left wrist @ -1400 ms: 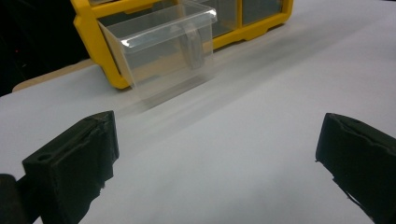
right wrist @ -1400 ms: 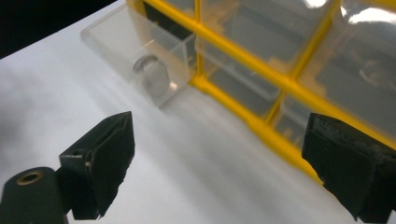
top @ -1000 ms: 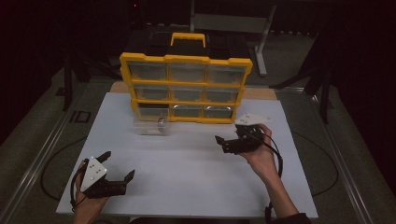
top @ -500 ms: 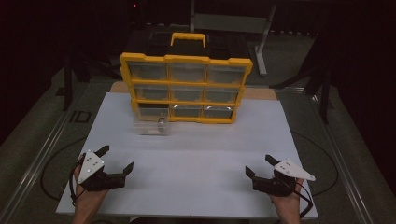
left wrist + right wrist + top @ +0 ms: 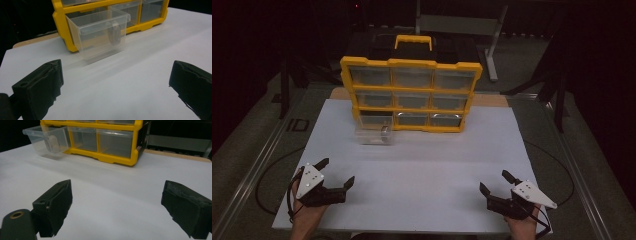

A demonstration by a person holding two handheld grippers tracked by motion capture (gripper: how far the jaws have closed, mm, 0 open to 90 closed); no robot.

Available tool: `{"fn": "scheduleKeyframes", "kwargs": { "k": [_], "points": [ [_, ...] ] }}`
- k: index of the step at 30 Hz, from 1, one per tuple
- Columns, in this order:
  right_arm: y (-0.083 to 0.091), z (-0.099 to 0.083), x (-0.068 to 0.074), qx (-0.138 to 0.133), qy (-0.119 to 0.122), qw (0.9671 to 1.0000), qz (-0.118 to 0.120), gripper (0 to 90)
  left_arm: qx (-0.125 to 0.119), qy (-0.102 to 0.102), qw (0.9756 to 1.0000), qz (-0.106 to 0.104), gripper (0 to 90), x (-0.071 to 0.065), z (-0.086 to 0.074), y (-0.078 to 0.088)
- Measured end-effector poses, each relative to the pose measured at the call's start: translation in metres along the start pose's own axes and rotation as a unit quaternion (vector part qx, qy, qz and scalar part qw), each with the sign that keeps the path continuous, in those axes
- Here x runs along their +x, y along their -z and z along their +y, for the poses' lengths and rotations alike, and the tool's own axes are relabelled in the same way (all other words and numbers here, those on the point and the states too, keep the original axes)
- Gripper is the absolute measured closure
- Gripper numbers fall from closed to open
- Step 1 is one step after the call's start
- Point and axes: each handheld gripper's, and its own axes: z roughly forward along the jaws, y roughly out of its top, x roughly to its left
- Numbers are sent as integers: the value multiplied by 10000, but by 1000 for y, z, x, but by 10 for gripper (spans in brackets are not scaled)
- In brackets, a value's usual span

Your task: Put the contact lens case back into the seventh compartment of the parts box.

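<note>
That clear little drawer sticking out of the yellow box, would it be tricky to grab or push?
The clear drawer looks like thin, stiff, empty plastic, so probably light and rigid. Its smooth walls may slip between the jaws. Pushed squarely, it would likely slide back into the yellow organizer rather than tip.

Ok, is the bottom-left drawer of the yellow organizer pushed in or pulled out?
Pulled out. The clear drawer juts forward from the yellow organizer over the white table, past its neighbours' fronts; the left gripper view shows its walls exposed.

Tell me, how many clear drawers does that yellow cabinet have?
9: three rows of three in the yellow organizer. Eight sit pushed in; the bottom-left drawer is pulled out over the white tabletop.
</note>
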Motion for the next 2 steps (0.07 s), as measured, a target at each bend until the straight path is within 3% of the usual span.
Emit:
{"fn": "scheduleKeyframes", "kwargs": {
  "k": [2],
  "points": [
    [-2,0,2,28,83,10000,0,99,25,27,10000,-27,3,0,-1,-2]
  ]
}}
